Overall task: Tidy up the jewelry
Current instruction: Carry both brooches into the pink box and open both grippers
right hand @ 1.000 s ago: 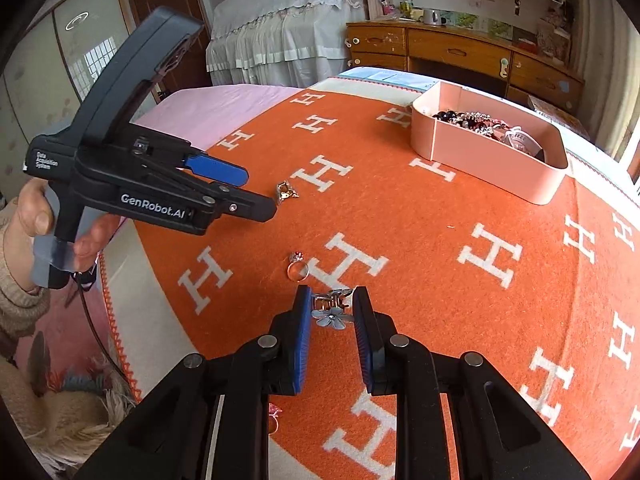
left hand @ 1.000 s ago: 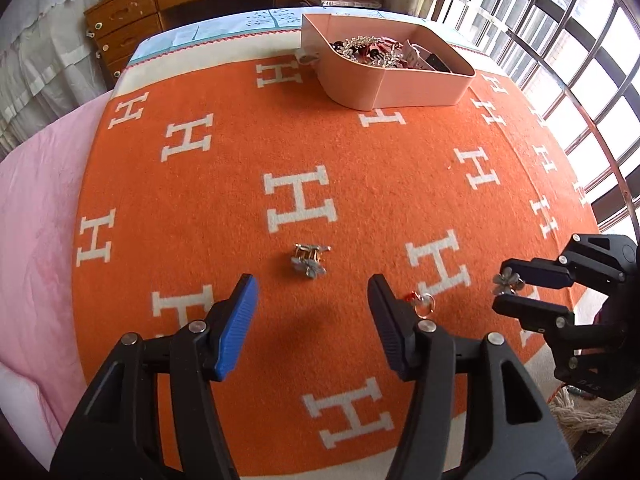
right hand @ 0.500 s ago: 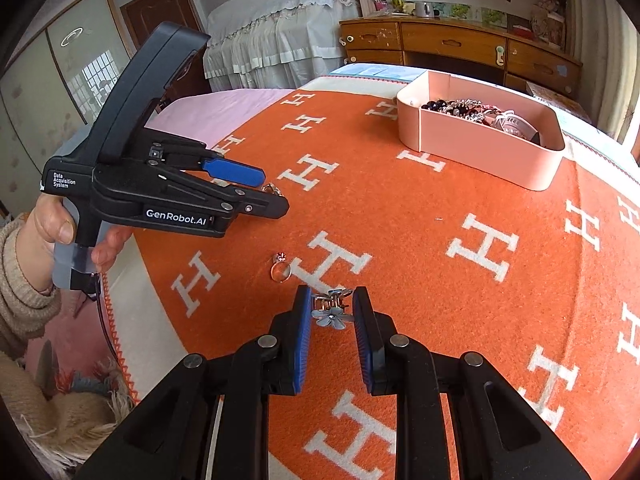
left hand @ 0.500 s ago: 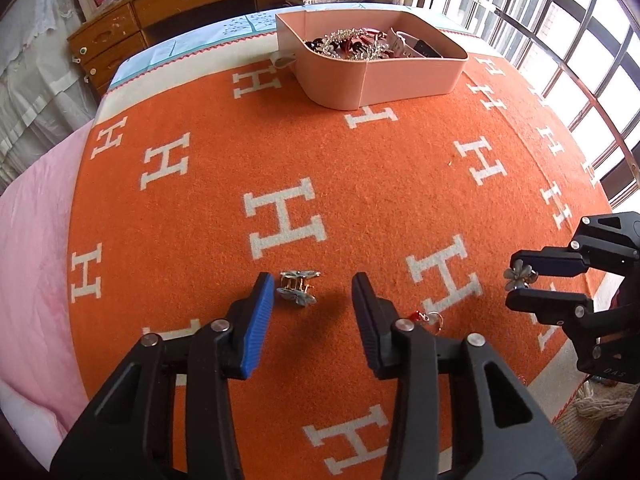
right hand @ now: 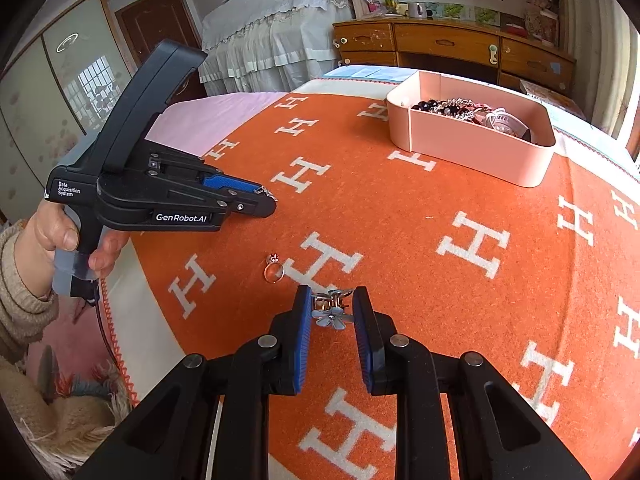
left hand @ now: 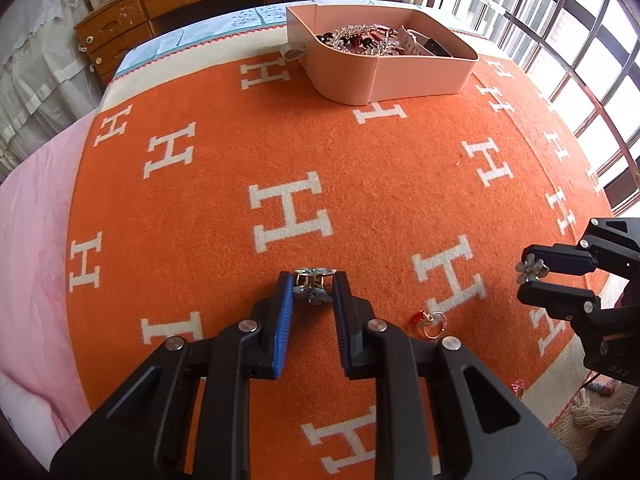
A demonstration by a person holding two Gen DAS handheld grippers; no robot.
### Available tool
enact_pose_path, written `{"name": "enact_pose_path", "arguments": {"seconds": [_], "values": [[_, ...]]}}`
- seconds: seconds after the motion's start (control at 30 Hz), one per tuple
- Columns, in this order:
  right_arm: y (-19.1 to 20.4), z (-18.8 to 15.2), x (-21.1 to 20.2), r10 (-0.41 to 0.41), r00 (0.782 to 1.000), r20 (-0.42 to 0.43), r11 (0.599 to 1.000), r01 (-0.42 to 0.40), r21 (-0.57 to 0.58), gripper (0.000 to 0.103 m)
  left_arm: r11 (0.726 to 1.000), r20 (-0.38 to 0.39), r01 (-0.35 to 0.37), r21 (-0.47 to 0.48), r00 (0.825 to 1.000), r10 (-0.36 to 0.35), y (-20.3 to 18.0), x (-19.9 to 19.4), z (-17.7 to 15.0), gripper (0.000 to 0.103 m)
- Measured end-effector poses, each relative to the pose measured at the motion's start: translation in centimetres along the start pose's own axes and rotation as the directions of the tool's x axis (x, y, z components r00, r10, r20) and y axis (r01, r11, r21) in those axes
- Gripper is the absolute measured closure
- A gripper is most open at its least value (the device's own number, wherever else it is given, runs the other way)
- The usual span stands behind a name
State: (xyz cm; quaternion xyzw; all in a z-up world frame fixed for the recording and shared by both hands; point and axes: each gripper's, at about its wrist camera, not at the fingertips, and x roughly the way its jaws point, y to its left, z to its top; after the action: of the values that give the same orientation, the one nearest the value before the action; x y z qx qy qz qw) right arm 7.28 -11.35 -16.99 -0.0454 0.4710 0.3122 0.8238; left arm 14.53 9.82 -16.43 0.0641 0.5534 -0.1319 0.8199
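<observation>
Handling: each flower clip looks light, small and rigid, of thin metal with sprung teeth; the petals seem the frailest part, so the safer hold is judged to be across the clip body, with gentle pressure; smooth metal may slip or twist between the pads
Left clip (left hand: 313, 286): a silvery claw clip with a flower face and gold-toned prongs; it sits between the blue pads (left hand: 285, 312) at the tip of the left gripper (left hand: 311, 288), low over the orange blanket (left hand: 224, 184); whether it has left the cloth cannot be told
Right clip (right hand: 333, 312): a matching grey-petalled flower clip, pinched in the right gripper (right hand: 332, 312) and held above the blanket
Left gripper state: narrowed onto its clip, pads touching both sides
Right gripper state: clamped on its clip
Ring (left hand: 430, 322): a thin band with a red stone; it lies loose on the blanket just beside the left gripper
Pink box (left hand: 404, 80): at the far end of the blanket, well apart from both grippers; already holds beads and sparkly pieces; judged the likely home for both clips
</observation>
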Motion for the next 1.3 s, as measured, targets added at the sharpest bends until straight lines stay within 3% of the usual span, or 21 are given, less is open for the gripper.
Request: {"name": "enact_pose_path", "arguments": {"seconds": [0.2,0.43,0.63,0.77,0.9,1.0,1.17,1.3], "values": [[-1.2,2.0,-2.1,-0.032,0.999,0.011,0.998,0.032,0.046,0.082,1.000,0.037,0.016,-0.001,0.999,-0.016,-1.5,-3.7,1.8,0.086],[-3.0,9.2,-9.0,-0.098,0.989,0.107,0.993,0.090,0.082,0.082,1.000,0.113,-0.006,-0.008,0.994,0.007,-2.9,-10.3,7.7,0.086],[-5.3,17.0,-15.1,-0.166,0.965,0.204,0.978,0.136,0.156,0.082,0.997,0.215,-0.074,0.030,0.974,0.065,-5.0,-15.9,14.4,0.086],[-7.2,21.1,-17.1,-0.207,0.947,0.248,0.965,0.155,0.213,0.082,0.992,0.289,-0.119,0.037,0.952,0.103,-5.8,-17.9,18.4,0.086],[-10.2,24.0,-16.1,-0.233,0.946,0.227,0.948,0.170,0.268,0.082,0.993,0.285,-0.117,0.012,0.952,0.109,-5.5,-16.3,21.9,0.086],[-13.0,24.9,-13.2,-0.247,0.955,0.163,0.935,0.190,0.301,0.082,0.994,0.237,-0.110,-0.005,0.965,0.108,-4.9,-12.7,23.8,0.086],[-17.1,24.0,-5.9,-0.236,0.971,0.037,0.916,0.210,0.341,0.082,0.996,0.142,-0.074,-0.049,0.987,0.081,-3.7,-5.6,25.6,0.086],[-19.3,22.5,-1.3,-0.233,0.972,-0.046,0.904,0.233,0.358,0.082,0.996,0.080,-0.063,-0.061,0.994,0.068,-3.1,-0.4,25.6,0.086]]}}
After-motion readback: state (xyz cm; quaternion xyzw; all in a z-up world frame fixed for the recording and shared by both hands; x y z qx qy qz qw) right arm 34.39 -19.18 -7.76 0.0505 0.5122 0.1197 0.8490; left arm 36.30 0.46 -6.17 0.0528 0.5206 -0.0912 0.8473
